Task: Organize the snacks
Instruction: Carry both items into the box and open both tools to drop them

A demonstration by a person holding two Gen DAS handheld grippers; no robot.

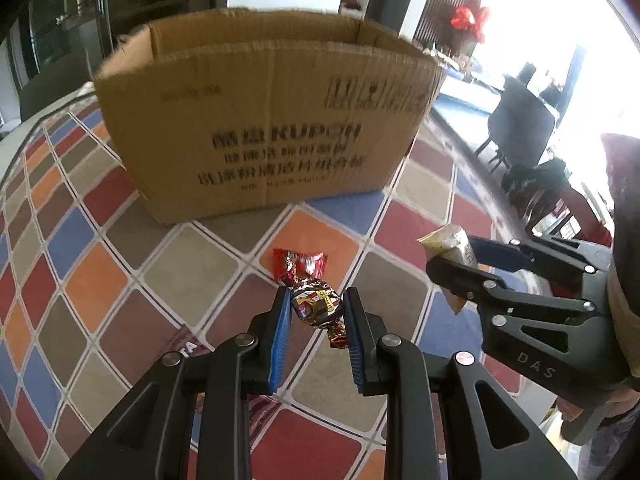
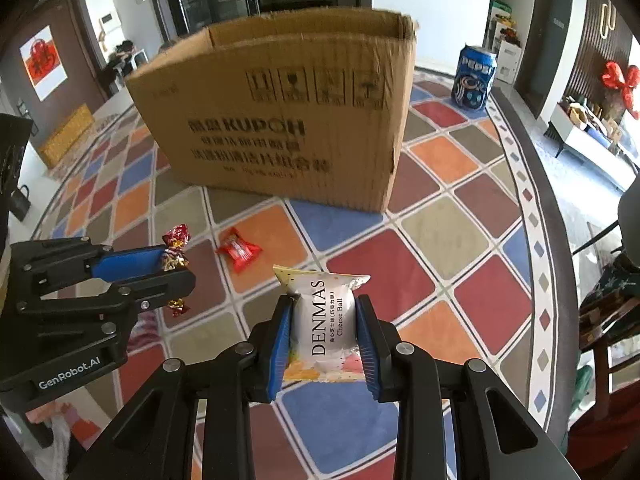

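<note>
Left gripper [image 1: 317, 312], in its own wrist view, is clamped narrow on a foil-wrapped candy [image 1: 318, 306], blue pads pressing it from either side. That candy is glossy, with dark brown, gold and red print and twisted ends, one end poking up past the fingertips and the other hanging down between the fingers. Just beyond it a red candy wrapper [image 1: 300, 263] lies flat on the checked tablecloth [image 1: 96, 280], apart from the pads. Further back stands an open cardboard box [image 1: 268, 120] with dark printed lettering on its side. At the right of this view the right gripper [image 1: 460, 268] reaches in, closed on a pale snack packet [image 1: 450, 242] whose crimped end sticks out past its tip.

From the right wrist view, the right gripper [image 2: 323, 320] grips the snack packet [image 2: 326, 320] snugly between its blue pads. This pouch is white and puffy, printed "DENMAS Cheese Ball", with speckled, coloured crimped edges; its top rises beyond the fingertips and its lower edge sits deep between the fingers. To the left, the left gripper [image 2: 176, 268] carries the foil-wrapped candy [image 2: 176, 248], twisted ends showing above and below its finger. Between both grippers, the red candy wrapper [image 2: 239, 251] rests on the tablecloth [image 2: 420, 280], in front of the cardboard box [image 2: 288, 120]. A blue Pepsi can [image 2: 474, 78] stands upright beside the box's right end.
</note>
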